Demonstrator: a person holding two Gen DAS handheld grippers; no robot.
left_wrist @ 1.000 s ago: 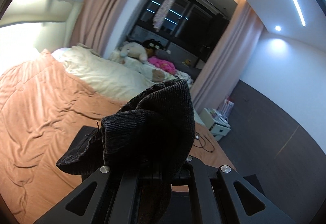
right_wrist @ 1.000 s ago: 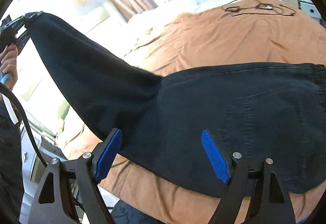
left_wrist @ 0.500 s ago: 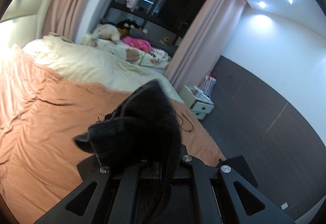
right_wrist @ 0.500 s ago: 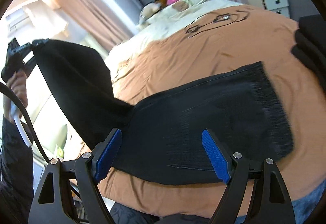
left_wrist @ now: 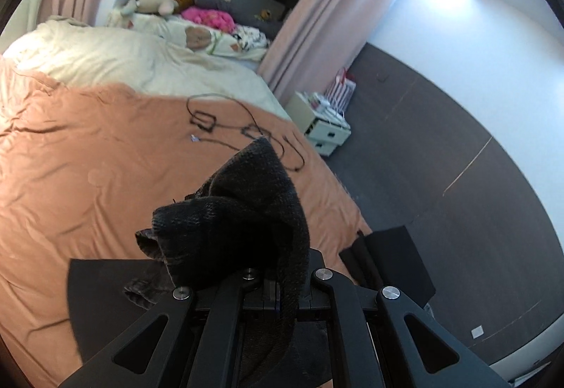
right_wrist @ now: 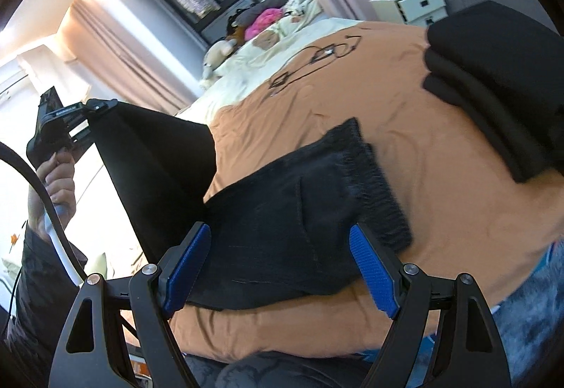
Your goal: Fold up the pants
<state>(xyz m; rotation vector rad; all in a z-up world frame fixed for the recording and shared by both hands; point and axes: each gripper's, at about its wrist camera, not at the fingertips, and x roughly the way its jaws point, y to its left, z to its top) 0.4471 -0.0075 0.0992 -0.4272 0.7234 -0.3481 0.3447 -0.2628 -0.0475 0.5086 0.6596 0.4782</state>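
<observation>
Black pants (right_wrist: 299,211) lie on the orange bedspread (right_wrist: 440,176), waistband to the right. One leg end (right_wrist: 158,155) is lifted up to the left, held in my left gripper (right_wrist: 95,105). In the left wrist view the left gripper (left_wrist: 271,285) is shut on the bunched dark fabric (left_wrist: 239,211), which hides its fingertips. My right gripper (right_wrist: 278,268) is open with blue pads (right_wrist: 373,275), hovering above the pants' seat near the bed's front edge, holding nothing.
A stack of folded black clothes (right_wrist: 493,77) lies on the bed at right. Black cables (left_wrist: 246,130) lie further up the bedspread (left_wrist: 88,158). A cream duvet and stuffed toys (left_wrist: 155,0) are at the head. A white nightstand (left_wrist: 324,127) stands beside the bed.
My left gripper has carried the leg end toward the right, over the bed. The right wrist view has pulled back and turned, so the waistband and the folded stack now show.
</observation>
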